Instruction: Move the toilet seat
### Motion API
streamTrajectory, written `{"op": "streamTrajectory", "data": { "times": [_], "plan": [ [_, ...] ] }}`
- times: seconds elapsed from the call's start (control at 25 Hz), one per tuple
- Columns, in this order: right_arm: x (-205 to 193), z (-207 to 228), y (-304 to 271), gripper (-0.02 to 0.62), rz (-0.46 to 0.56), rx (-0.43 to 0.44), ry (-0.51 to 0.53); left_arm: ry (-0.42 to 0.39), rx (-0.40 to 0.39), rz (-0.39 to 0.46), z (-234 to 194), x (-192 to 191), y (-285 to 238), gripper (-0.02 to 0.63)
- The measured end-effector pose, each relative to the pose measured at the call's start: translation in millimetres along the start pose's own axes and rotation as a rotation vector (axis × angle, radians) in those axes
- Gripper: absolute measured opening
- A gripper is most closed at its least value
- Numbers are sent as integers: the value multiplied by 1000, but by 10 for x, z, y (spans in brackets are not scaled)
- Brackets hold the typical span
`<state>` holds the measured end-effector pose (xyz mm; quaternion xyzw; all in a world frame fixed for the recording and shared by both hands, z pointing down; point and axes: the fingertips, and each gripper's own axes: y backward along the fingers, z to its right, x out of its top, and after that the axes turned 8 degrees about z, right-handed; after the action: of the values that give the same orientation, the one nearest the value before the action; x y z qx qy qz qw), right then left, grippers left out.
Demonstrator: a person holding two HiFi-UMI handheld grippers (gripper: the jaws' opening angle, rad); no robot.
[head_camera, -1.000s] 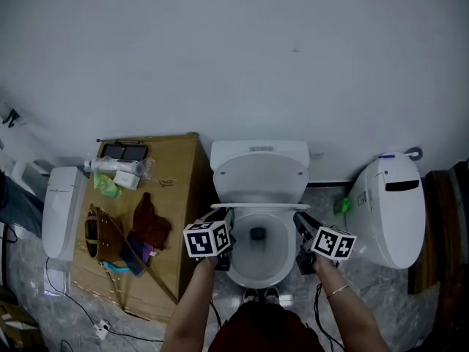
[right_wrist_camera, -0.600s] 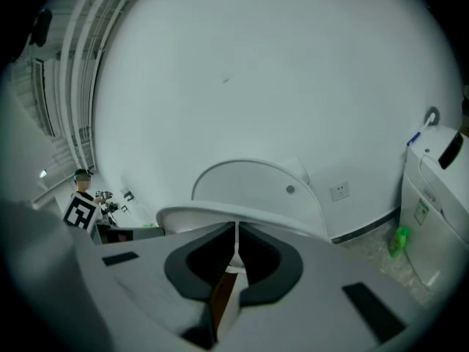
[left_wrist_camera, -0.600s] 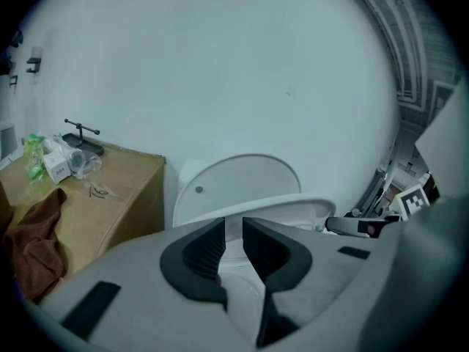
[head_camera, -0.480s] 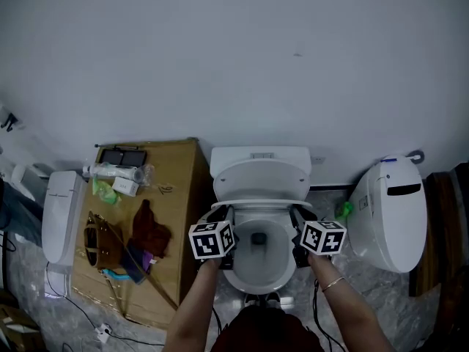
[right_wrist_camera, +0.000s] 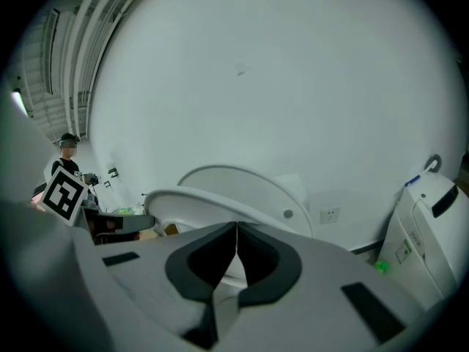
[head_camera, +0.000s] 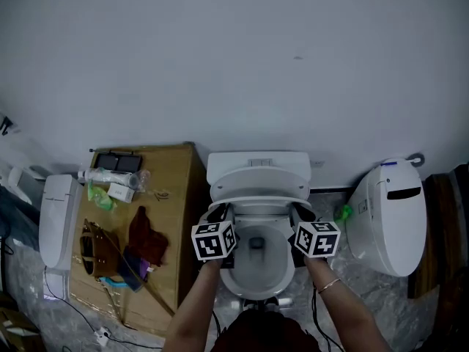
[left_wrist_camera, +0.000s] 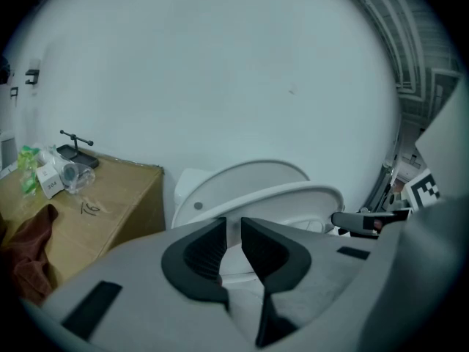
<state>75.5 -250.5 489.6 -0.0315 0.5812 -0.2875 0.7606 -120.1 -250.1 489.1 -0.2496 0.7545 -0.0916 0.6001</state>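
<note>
Head view: toilet seat tilted part-way up off bowl, lid behind. Left gripper at bowl's left side, jaws just been closing, narrow gap remains, nothing pinched. Right gripper at bowl's right side, jaws pressed together, empty.

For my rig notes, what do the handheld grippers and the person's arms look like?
The left gripper and right gripper have pale grey bodies, black ribbed fingers and a cube of black-and-white square markers. Forearms bare; thin bracelet on the right wrist.
</note>
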Motion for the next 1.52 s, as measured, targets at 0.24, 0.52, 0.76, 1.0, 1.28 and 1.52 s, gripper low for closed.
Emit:
{"op": "streamTrajectory", "data": {
  "times": [0.24,0.52,0.76,1.0,1.28,1.52],
  "plan": [
    [87,42,-148,20,8,-1,9,-27,-15,1,-31,87,-146,79],
    [175,84,-284,20,18,-17,22,-66,-26,4,-63,177,-291,75],
    [141,168,-376,21,2,-39,27,-79,-20,2,-88,217,-405,74],
    [122,198,-442,21,-7,-40,17,-82,-24,4,-105,266,-487,74],
    [142,188,-541,21,-11,-36,30,-76,-23,11,-120,301,-564,74],
    [121,212,-605,20,-21,-44,41,-76,-20,13,-133,321,-622,74]
  ]
}}
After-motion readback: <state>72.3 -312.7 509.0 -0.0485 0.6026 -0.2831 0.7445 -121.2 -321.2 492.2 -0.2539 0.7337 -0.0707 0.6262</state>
